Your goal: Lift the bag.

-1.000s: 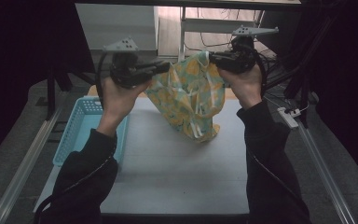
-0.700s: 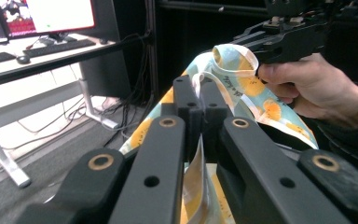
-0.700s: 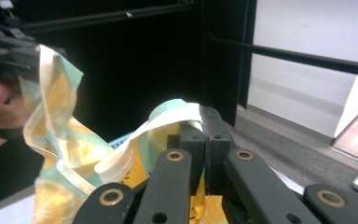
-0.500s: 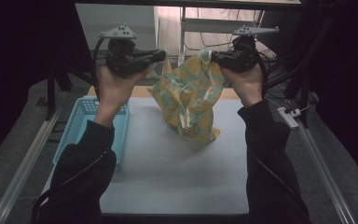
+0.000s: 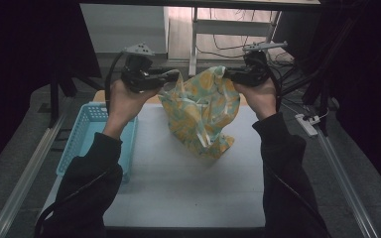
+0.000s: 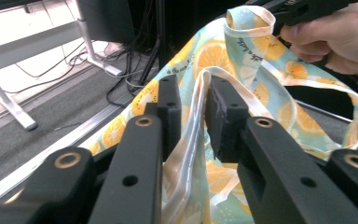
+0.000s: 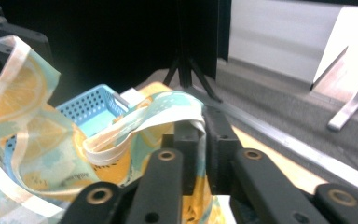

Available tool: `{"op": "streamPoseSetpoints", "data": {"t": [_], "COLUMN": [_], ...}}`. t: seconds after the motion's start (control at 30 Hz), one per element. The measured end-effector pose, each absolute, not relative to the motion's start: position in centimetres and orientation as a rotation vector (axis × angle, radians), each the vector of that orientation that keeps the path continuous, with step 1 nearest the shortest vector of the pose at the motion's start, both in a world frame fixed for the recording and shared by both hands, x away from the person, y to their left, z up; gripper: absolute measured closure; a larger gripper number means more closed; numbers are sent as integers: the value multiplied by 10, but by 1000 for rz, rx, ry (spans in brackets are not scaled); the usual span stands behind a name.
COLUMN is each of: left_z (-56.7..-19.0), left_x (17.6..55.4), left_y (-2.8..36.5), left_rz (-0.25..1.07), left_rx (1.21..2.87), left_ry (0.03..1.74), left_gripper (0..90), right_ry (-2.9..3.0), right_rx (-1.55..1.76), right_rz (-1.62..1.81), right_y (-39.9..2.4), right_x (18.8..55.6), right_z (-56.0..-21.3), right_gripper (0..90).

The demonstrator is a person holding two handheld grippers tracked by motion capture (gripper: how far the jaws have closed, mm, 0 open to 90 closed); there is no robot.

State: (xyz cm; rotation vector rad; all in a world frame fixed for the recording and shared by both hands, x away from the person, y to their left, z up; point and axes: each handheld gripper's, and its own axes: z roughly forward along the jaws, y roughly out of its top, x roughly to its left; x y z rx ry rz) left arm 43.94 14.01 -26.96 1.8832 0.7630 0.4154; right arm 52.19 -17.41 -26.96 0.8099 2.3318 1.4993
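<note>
A cloth bag [image 5: 201, 109] printed with lemons on pale blue hangs between both grippers, and its lower end rests crumpled on the white table [image 5: 178, 198]. My left gripper [image 5: 171, 77] holds its jaws a little apart; they have just been opening. A white strap [image 6: 193, 121] runs loose through the gap. My right gripper [image 5: 228, 75] pinches the other strap [image 7: 168, 109] near its tips. Its jaws have just been opening slightly, with the strap still caught between them. In the left gripper view the right gripper [image 6: 303, 9] sits at the top right, in a hand.
A light blue perforated basket [image 5: 87, 131] stands at the table's left edge, under my left forearm; in the right gripper view the basket [image 7: 91, 107] lies behind the cloth. Metal rails run along both sides. Desk legs and cables lie beyond the far edge.
Both hands have come down with the cloth, so its bottom now bunches on the table. The left jaws have parted around the strap.
</note>
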Motion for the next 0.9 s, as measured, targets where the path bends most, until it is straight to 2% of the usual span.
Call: {"op": "streamPoseSetpoints", "data": {"t": [0.1, 0.23, 0.33, 0.37, 0.4, 0.5, 0.63, 0.73, 0.8, 0.9], "left_z": [-282, -303, -314, -318, -321, -325, -326, -326, -326, -330], "left_x": [446, 461, 469, 472, 473, 472, 471, 467, 462, 452], "left_y": [139, 139, 139, 140, 141, 144, 148, 150, 151, 154], "left_rz": [393, 373, 362, 355, 346, 336, 295, 272, 260, 266], "left_rx": [1923, 1959, 1977, 1979, 1974, 1958, 1935, 1914, 1908, 1927], "left_ry": [807, 872, 899, 903, 905, 904, 894, 885, 878, 869], "left_gripper": [719, 709, 675, 628, 628, 570, 458, 331, 230, 142], "right_ry": [2340, 2375, 2383, 2392, 2392, 2405, 2425, 2431, 2429, 2428], "right_rx": [833, 911, 931, 949, 949, 965, 955, 939, 932, 920], "right_rz": [1494, 1444, 1433, 1419, 1419, 1383, 1389, 1381, 1381, 1391], "right_y": [-175, -175, -177, -180, -180, -186, -196, -203, -207, -213], "right_x": [524, 532, 534, 535, 535, 534, 527, 522, 518, 511], "right_z": [-278, -300, -308, -314, -314, -322, -328, -332, -335, -339], "right_gripper": [802, 731, 691, 629, 629, 549, 422, 344, 312, 256]}}
